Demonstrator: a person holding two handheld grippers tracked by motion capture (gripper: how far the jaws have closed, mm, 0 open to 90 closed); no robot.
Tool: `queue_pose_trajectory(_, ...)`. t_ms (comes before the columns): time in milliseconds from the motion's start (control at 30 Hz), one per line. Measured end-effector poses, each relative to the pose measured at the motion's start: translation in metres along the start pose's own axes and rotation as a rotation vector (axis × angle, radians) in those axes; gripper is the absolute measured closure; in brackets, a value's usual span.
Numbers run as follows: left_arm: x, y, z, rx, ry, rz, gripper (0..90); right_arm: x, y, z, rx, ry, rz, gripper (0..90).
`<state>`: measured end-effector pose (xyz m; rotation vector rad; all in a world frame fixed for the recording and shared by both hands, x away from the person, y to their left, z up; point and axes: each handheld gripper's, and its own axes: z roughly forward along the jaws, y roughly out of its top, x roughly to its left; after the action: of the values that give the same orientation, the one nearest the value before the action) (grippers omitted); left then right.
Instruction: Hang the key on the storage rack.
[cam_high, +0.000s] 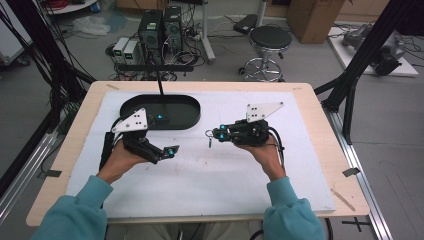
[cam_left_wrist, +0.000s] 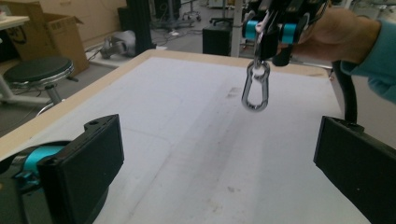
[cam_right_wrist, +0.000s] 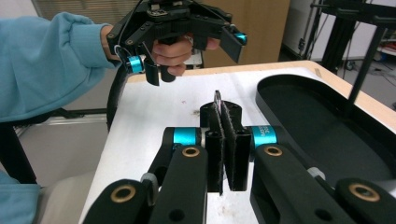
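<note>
Two tongs over table: right tongs (cam_high: 216, 134) clamping carabiner (cam_left_wrist: 256, 87); left tongs (cam_high: 172, 150) spread wide, empty.

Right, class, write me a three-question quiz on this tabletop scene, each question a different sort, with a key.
1. True or false: the left tool is shut.
2. Which tool holds the metal clip? A) the left one B) the right tool C) neither
3. Fill in: the black tray lies on the white mat at the table's ____ left.

Key
1. False. In the left gripper view its jaws stand wide apart with nothing between them.
2. B. The clip hangs from its closed jaws, above the mat.
3. Far.
</note>
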<state>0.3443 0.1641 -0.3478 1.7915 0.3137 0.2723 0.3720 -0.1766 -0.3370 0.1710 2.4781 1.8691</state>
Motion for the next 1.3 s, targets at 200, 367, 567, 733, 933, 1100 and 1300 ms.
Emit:
queue_pose_trajectory(200, -0.003, 0.006, 0.013, 0.000, -0.027, 0.026, 3.2, 0.001, 0.003, 0.008, 0.003, 0.014, -0.003, 88.5)
queue_pose_trajectory(367, -0.006, 0.012, 0.022, -0.013, -0.076, 0.021, 4.0, 0.003, 0.006, 0.011, -0.004, 0.017, -0.007, 88.5)
queue_pose_trajectory(567, -0.010, 0.015, 0.031, -0.013, -0.106, 0.028, 13.8, 0.005, 0.006, 0.015, -0.001, 0.030, -0.012, 88.5)
queue_pose_trajectory(733, -0.010, 0.018, 0.035, -0.039, -0.142, 0.041, 30.9, 0.005, 0.007, 0.016, 0.004, 0.033, -0.017, 88.5)
queue_pose_trajectory(933, -0.010, 0.017, 0.038, -0.035, -0.167, 0.033, 46.3, 0.006, 0.007, 0.017, -0.002, 0.047, -0.017, 88.5)
queue_pose_trajectory(1100, -0.011, 0.017, 0.037, -0.036, -0.183, 0.027, 57.6, 0.007, 0.007, 0.018, -0.004, 0.053, -0.020, 88.5)
queue_pose_trajectory(1300, -0.011, 0.017, 0.037, -0.031, -0.184, 0.034, 67.9, 0.007, 0.007, 0.019, -0.009, 0.058, -0.025, 88.4)
